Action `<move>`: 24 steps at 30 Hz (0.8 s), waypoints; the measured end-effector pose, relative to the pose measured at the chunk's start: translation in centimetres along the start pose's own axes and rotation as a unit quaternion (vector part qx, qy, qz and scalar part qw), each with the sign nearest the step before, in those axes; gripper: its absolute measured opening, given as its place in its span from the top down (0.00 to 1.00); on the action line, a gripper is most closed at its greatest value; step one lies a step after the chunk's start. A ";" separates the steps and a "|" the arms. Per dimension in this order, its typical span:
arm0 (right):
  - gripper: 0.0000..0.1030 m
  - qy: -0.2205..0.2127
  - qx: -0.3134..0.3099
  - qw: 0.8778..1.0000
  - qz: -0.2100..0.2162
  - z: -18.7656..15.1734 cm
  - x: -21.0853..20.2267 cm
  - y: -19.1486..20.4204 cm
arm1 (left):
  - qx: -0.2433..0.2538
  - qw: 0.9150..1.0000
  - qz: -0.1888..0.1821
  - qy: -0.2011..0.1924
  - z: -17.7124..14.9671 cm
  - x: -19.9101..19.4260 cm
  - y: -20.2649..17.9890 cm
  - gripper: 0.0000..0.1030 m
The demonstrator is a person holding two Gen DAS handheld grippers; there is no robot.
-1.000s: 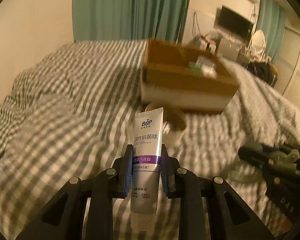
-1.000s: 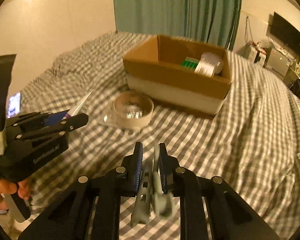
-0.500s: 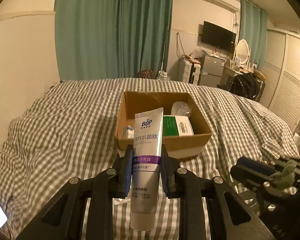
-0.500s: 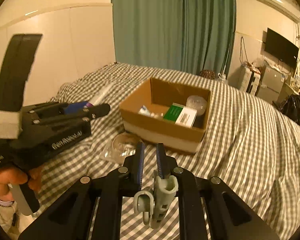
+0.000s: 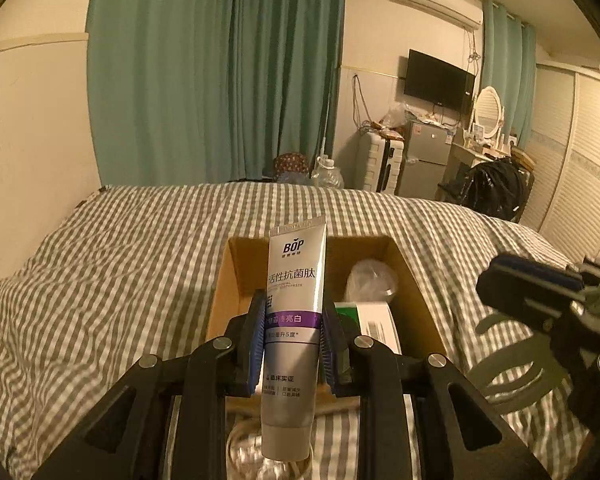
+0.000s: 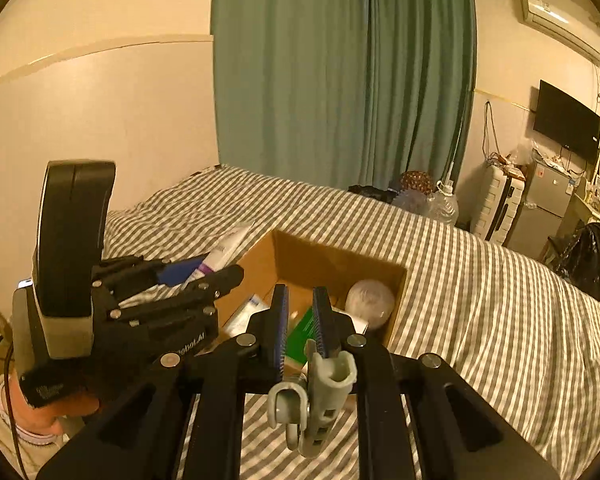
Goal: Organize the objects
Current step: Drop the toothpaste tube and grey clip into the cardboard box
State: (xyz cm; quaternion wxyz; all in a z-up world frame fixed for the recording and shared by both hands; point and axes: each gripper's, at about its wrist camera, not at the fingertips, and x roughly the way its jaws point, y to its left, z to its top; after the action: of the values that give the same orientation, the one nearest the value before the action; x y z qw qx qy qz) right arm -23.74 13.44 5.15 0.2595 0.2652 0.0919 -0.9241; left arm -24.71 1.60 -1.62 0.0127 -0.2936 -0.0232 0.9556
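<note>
Toothpaste tube (image 5: 294, 320) stands upright between the pads of the left claw (image 5: 292, 344), pinched at its middle with the crimped end up and the cap end hanging below. The right claw (image 6: 300, 328) is pressed onto a small grey plastic clip (image 6: 316, 392), gripped near its top so most of it dangles toward the camera. Just beyond both claws sits the open cardboard box (image 5: 416, 292) on the checked bed (image 5: 100, 280), already holding a green-and-white carton (image 5: 372, 320) and a wrapped round thing (image 5: 370, 280) at its far right corner.

The step in hand looks like carrying both items over the box. To do it well, bring the tube forward until its lower end is past the near wall, lower it into the bare left half, then let go; keep the two claws apart so they do not collide over the opening.

Both claws point forward and slightly down, roughly level, side by side. A hand (image 6: 60, 404) grips the left handle from below.
</note>
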 end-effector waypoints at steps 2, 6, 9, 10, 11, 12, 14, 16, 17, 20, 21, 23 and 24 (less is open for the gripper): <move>0.88 -0.003 0.001 1.000 -0.001 0.8 1.2 -0.8 | -0.003 1.000 0.000 0.001 0.6 1.4 0.1 0.77; 0.88 0.004 0.003 1.000 0.002 1.8 4.4 -2.3 | -0.013 1.000 -0.007 0.008 1.3 4.5 0.2 0.77; 0.88 0.025 0.011 0.999 0.018 1.7 7.2 -3.2 | -0.016 1.000 -0.014 0.023 1.1 6.9 0.0 0.77; 0.88 0.032 0.010 0.999 0.022 1.6 8.2 -3.3 | -0.014 0.999 -0.012 0.029 1.0 7.7 -0.1 0.77; 0.88 0.041 0.010 0.999 0.024 1.3 9.2 -3.5 | -0.014 0.999 -0.009 0.033 0.7 8.4 0.0 0.77; 0.88 0.052 0.010 0.998 0.025 0.9 10.4 -3.7 | -0.018 0.999 -0.008 0.039 0.5 9.3 0.1 0.77; 0.88 0.068 0.016 0.997 0.032 0.1 11.9 -3.9 | -0.024 0.998 -0.011 0.050 -0.3 10.3 0.5 0.77; 0.88 0.073 0.027 0.996 0.044 -0.4 13.2 -4.5 | -0.026 0.998 -0.008 0.060 -1.0 11.3 0.7 0.77; 0.88 0.077 0.033 0.995 0.047 -0.5 13.7 -4.8 | -0.026 0.998 -0.007 0.064 -1.3 11.7 0.8 0.76; 0.88 0.081 0.039 0.995 0.047 -0.8 14.5 -5.2 | -0.027 0.997 -0.006 0.078 -2.1 12.7 0.9 0.76; 0.88 0.080 0.044 0.995 0.048 -0.8 14.6 -5.3 | -0.028 0.996 -0.005 0.081 -2.3 12.9 0.9 0.76; 0.88 0.080 0.052 0.994 0.048 -0.8 14.6 -5.5 | -0.027 0.996 -0.001 0.084 -2.4 12.8 0.8 0.76; 0.88 0.081 0.052 0.994 0.045 -0.7 14.5 -5.3 | -0.027 0.996 0.002 0.086 -2.5 12.8 0.8 0.75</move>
State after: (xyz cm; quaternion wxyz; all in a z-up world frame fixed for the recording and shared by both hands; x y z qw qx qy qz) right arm -36.75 11.94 -3.05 0.2788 0.3558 0.0523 -0.8905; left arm -33.96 1.38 -10.90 0.0051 -0.3752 -0.0473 0.9257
